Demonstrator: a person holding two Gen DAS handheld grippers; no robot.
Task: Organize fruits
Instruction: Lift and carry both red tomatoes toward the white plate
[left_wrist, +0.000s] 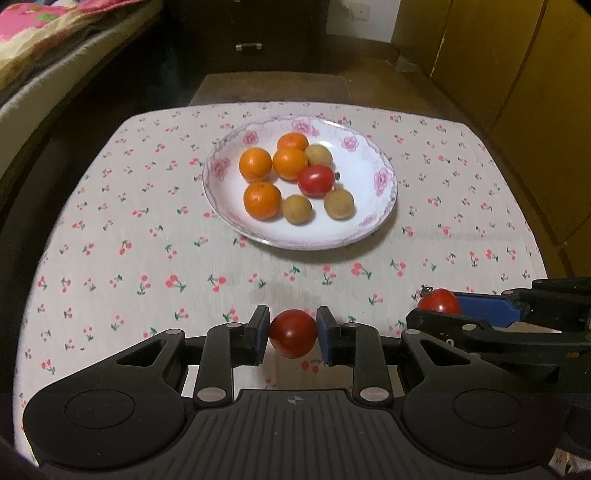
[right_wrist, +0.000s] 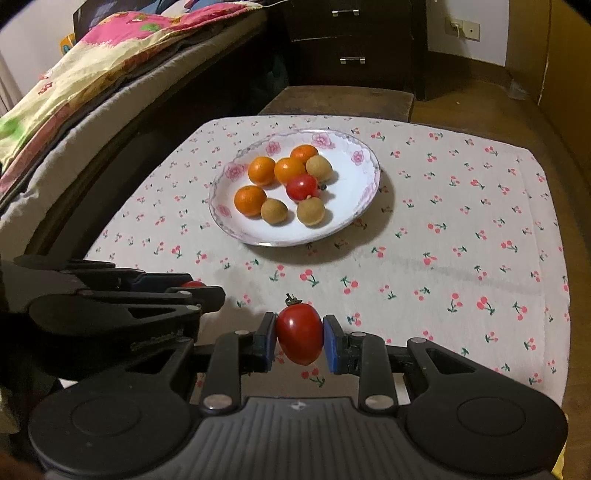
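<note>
Left wrist view: two tongs each pinching a red tomato over a cherry-print tablecloth (left_wrist: 110, 206), a flowered plate (left_wrist: 384, 177) of fruit beyond

Largest first: the plate sits far centre, holding four oranges, three brown fruits and one tomato. Nearer, the left gripper (left_wrist: 292, 334) clamps a round tomato (left_wrist: 292, 338) squarely between its pads; just right, the right gripper (right_wrist: 300, 339) pinches a stemmed tomato (right_wrist: 300, 338). Judged next: carry both forward, lower into bare plate space near right, and release gently so nothing rolls
</note>
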